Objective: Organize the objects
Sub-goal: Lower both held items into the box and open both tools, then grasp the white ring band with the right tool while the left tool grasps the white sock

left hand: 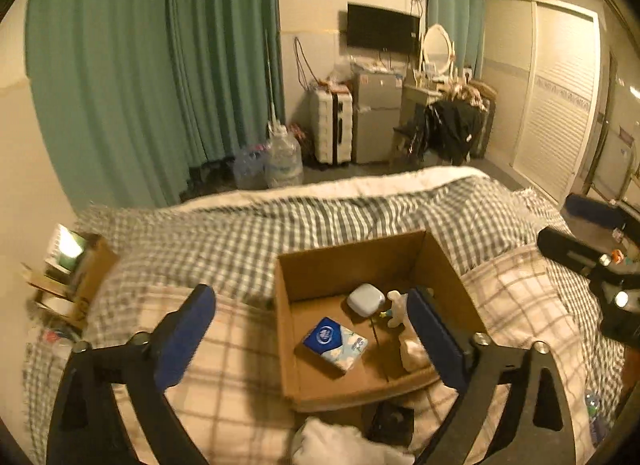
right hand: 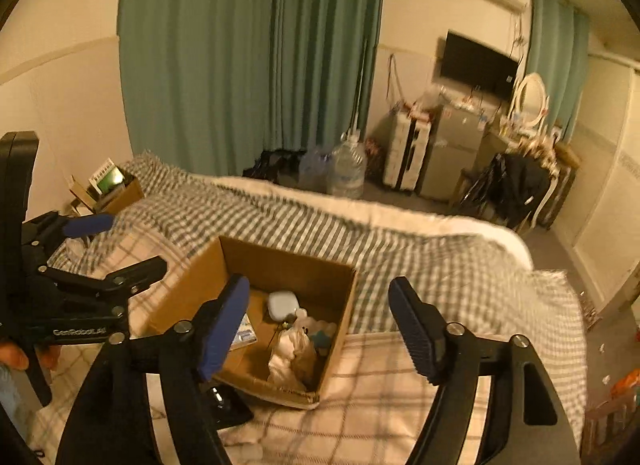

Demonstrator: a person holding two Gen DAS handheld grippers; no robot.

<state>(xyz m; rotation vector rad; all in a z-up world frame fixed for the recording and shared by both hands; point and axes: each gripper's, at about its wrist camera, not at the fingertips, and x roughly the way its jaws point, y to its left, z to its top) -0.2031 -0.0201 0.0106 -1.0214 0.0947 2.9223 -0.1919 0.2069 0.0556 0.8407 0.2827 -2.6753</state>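
Left tongs (left hand: 308,329) spread wide, nothing held, above cardboard box (left hand: 320,269) on bed (left hand: 224,233). Right tongs (right hand: 320,321) likewise released, over box's right wall. Inside box: tissue pack (left hand: 335,342), pale rounded case (left hand: 365,299), white figure (left hand: 397,307), crumpled bag (right hand: 290,353). Second carton (left hand: 86,265) at bed's far-left edge.

Matt cardboard box (left hand: 320,269), checked cloth bedding (left hand: 240,233)

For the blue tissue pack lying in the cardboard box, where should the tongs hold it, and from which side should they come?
Come from straight above, since the cardboard box walls block every side. The tissue pack lies flat on the box floor with free space around it, so close the tongs across its shorter width, near the middle. Both the left tongs and right tongs are open and empty.
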